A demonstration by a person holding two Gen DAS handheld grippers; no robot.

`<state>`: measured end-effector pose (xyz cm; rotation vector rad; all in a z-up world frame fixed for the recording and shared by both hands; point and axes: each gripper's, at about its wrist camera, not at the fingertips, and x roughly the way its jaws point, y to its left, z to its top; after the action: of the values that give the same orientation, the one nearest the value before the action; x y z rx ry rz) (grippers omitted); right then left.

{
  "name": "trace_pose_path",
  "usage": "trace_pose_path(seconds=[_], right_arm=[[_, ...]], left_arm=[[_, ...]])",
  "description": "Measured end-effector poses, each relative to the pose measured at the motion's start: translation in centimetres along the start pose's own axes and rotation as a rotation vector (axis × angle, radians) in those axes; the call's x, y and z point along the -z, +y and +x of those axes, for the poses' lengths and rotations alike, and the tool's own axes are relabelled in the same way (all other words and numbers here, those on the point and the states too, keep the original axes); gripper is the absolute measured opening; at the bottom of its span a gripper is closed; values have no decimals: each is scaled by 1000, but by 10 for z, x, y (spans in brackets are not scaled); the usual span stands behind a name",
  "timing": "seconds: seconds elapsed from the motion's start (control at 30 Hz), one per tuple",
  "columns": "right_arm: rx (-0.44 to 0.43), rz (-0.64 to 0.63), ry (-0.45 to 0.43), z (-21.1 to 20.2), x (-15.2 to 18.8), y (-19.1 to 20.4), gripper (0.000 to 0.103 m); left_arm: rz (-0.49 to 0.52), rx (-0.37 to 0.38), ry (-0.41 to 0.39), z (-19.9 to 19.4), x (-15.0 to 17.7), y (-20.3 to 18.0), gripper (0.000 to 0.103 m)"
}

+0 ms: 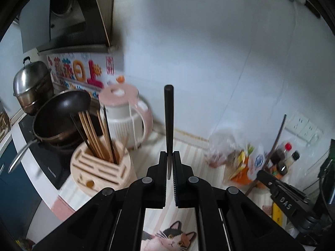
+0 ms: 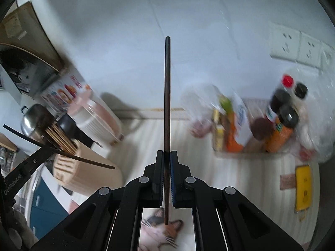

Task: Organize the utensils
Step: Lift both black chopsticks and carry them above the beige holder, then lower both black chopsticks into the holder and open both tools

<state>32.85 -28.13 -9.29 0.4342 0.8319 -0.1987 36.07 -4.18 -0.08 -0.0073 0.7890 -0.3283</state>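
Observation:
In the left wrist view my left gripper [image 1: 169, 156] is shut on a dark chopstick [image 1: 168, 117] that stands upright, its pale tip showing between the pads. In the right wrist view my right gripper [image 2: 166, 156] is shut on a second dark chopstick [image 2: 167, 96], also upright. A beige slotted utensil holder [image 1: 100, 169] with several wooden chopsticks [image 1: 92, 133] stands low on the left, below both grippers. The right gripper [image 1: 264, 176] shows at the left view's right edge. At the right view's left edge is the left gripper [image 2: 49, 149], over the holder [image 2: 88, 175].
A pink-lidded jug [image 1: 125, 117], a dark wok [image 1: 62, 113] and a steel steamer pot [image 1: 31, 83] stand behind the holder. Sauce bottles [image 2: 280, 113] and a clear bag of packets [image 2: 230, 121] crowd the right corner under wall sockets [image 2: 297, 46]. A cat-print mat [image 1: 171, 236] lies below.

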Motion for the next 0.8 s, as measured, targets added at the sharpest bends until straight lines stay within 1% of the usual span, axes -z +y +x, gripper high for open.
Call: trace_pose_path(seconds=[0.2,0.4,0.5,0.63,0.8], right_arm=[[-85,-19,-46,-2,-35,43,5],[-188,-42,-73,14,-60,97,5],[-229,-51,-81,24,-67,125,5],[-286,-66,-85,44,-70,164,5],[-311,-86,-79,73,-66,201,5]], left_arm=[[-12,-21,-54,-18,-34,22,2],[-38,-93,-75,-24,-60,62,2],[-71,-124,-62,-19,-67,85,2],[-93,-146,-45,-10,-71,107,2],[-116,-151,-7,14,-72,130,2]])
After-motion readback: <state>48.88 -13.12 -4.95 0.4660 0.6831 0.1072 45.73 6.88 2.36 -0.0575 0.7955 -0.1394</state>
